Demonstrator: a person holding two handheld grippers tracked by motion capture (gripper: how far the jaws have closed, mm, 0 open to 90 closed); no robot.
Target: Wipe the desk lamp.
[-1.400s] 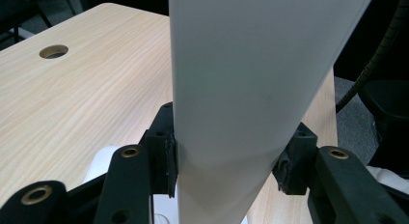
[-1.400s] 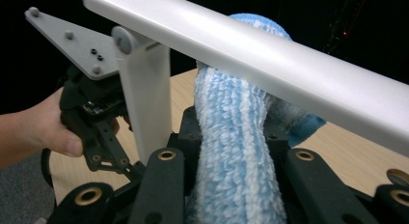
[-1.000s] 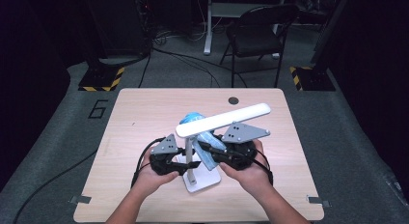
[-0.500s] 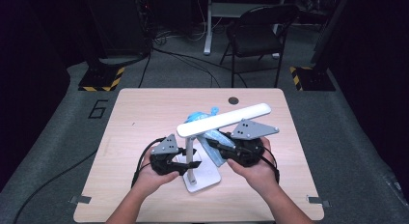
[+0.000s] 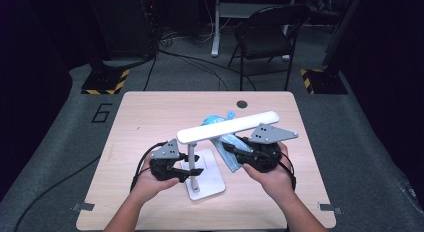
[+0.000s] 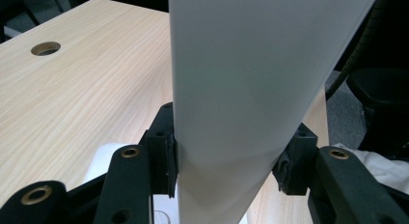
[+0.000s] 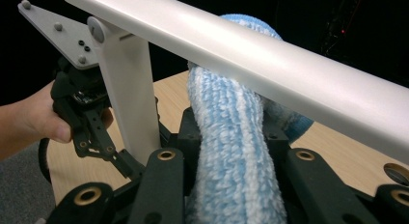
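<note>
A white desk lamp stands on the table, its flat base [image 5: 212, 181] near the front edge. My left gripper [image 5: 194, 171] is shut on the lamp's upright stem [image 5: 191, 154]; in the left gripper view the pads [image 6: 170, 161] press both sides of the stem [image 6: 241, 89]. The long lamp head [image 5: 227, 127] slants up to the right. My right gripper [image 5: 227, 151] is shut on a fluffy blue cloth [image 5: 220, 120], held just under the head. In the right gripper view the cloth [image 7: 231, 137] rises between the jaws and touches the underside of the lamp head [image 7: 270, 64].
The light wooden table [image 5: 150, 117] has a round cable hole [image 5: 242, 103] near its far edge. A black chair [image 5: 270, 27] and yellow-black striped stands [image 5: 105, 82] are on the floor beyond it. Cables trail over the carpet.
My right gripper has slid a little to the right along the lamp head with the blue cloth. The left gripper has kept still on the stem.
</note>
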